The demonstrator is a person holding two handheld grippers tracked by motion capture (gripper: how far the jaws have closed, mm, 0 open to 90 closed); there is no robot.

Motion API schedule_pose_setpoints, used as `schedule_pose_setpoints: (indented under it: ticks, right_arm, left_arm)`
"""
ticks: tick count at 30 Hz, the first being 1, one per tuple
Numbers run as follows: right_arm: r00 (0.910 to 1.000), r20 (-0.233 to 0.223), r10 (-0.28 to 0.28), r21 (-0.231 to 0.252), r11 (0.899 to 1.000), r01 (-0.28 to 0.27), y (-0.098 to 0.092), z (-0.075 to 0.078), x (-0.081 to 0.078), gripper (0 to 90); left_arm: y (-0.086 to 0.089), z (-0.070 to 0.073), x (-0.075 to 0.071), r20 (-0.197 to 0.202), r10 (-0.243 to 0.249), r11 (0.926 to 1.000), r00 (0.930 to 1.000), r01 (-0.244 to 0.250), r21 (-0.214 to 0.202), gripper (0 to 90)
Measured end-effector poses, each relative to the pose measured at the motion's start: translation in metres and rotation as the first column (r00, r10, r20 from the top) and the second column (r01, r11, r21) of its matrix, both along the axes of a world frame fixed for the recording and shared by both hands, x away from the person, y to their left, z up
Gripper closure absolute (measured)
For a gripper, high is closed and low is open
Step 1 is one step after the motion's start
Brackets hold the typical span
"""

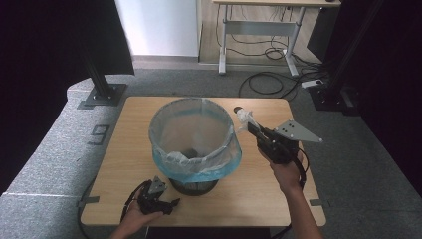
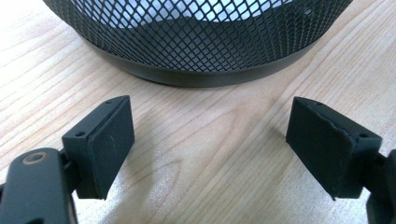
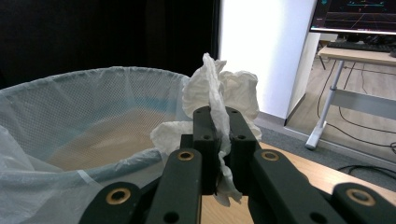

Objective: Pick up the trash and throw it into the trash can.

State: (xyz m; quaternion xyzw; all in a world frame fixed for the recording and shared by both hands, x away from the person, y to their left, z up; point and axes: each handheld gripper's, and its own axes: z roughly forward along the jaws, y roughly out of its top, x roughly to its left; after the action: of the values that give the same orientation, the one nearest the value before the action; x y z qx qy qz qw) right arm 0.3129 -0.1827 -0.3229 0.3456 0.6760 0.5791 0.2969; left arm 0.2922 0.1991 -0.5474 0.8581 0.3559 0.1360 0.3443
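Tissue [image 3: 219, 93] sits pinched in your right gripper [image 3: 218, 140], jaws closed tight on the crumpled wad, held just outside the rim of the lined mesh bin [image 1: 195, 144] so it can go over the edge and drop in. Your left gripper [image 1: 158, 196] rests by the bin's base, jaws wide apart and holding nothing, out of the way.

Mesh bin [image 2: 201, 42] cut off at the top edge, dark item in the liner [image 1: 189, 152] too small to identify, tissue's [image 3: 219, 93] lower part hidden between closed jaws.
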Motion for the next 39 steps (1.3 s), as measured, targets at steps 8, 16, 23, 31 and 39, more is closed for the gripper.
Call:
schedule_pose_setpoints:
  ticks: [8, 16, 23, 31, 39]
  right_arm:
    - [0.9999, 0.007, 0.014, 0.01, 1.0, -0.014, 0.008, 0.004, 0.002, 84.9]
    - [0.9996, 0.005, 0.028, 0.005, 1.0, -0.028, 0.014, 0.004, 0.003, 84.9]
    - [0.9992, 0.013, 0.039, 0.004, 0.999, -0.039, 0.02, 0.007, 0.004, 84.9]
    - [0.9979, 0.015, 0.062, 0.001, 0.998, -0.062, 0.03, 0.009, 0.005, 84.6]
    - [0.9953, 0.013, 0.096, -0.017, 0.995, -0.096, 0.048, 0.011, 0.011, 83.9]
  left_arm:
    - [0.0, 0.0, 0.0, 0.0, 0.0, 1.0, 1.0, 0.0, 0.0, 15.2]
    - [0.0, 0.0, 0.0, 0.0, 0.0, 1.0, 1.0, 0.0, 0.0, 15.1]
    - [0.0, 0.0, 0.0, 0.0, 0.0, 1.0, 1.0, 0.0, 0.0, 15.2]
    - [0.0, 0.0, 0.0, 0.0, 0.0, 1.0, 1.0, 0.0, 0.0, 15.2]
    - [0.0, 0.0, 0.0, 0.0, 0.0, 1.0, 1.0, 0.0, 0.0, 15.2]
